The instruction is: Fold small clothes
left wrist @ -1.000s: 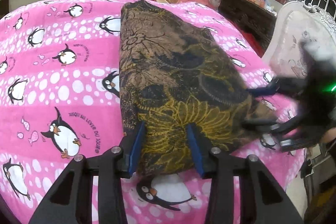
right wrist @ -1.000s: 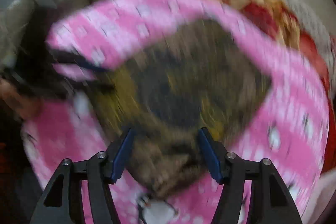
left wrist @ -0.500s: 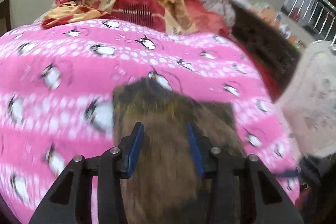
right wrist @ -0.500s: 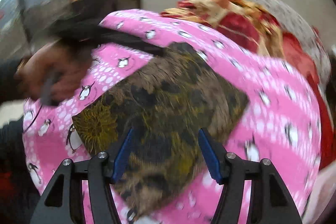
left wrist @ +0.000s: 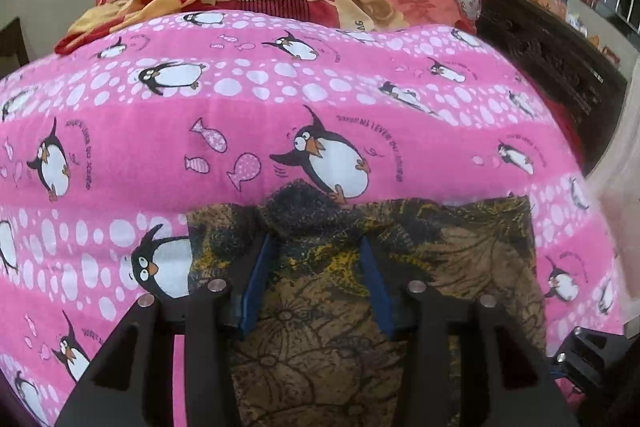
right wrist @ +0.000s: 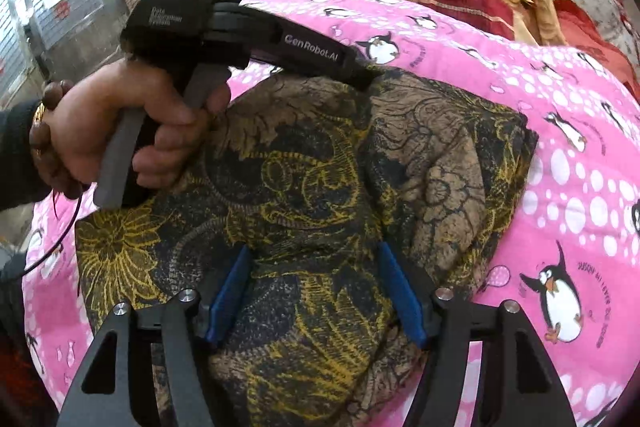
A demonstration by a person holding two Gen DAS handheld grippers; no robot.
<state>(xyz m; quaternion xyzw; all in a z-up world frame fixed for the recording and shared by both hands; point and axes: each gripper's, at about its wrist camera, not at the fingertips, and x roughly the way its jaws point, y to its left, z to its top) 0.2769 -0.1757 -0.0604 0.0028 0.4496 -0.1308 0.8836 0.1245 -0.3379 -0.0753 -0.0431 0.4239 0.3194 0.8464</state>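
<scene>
Just opening the left fingers (left wrist: 256, 279) around bunched cloth (left wrist: 460, 251); right fingers (right wrist: 230, 291) apart above it. Could snag and unfold it on withdrawal.

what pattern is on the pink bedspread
Penguins, fish and white dots on the pink bedspread; left wrist view shows it best.

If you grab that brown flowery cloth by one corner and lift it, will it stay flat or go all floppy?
Probably floppy: the brown flowery cloth already bends over itself in soft folds and puckers by the left gripper. It looks thin, so likely light. On the pink penguin blanket a push would likely bunch it rather than slide it.
</scene>
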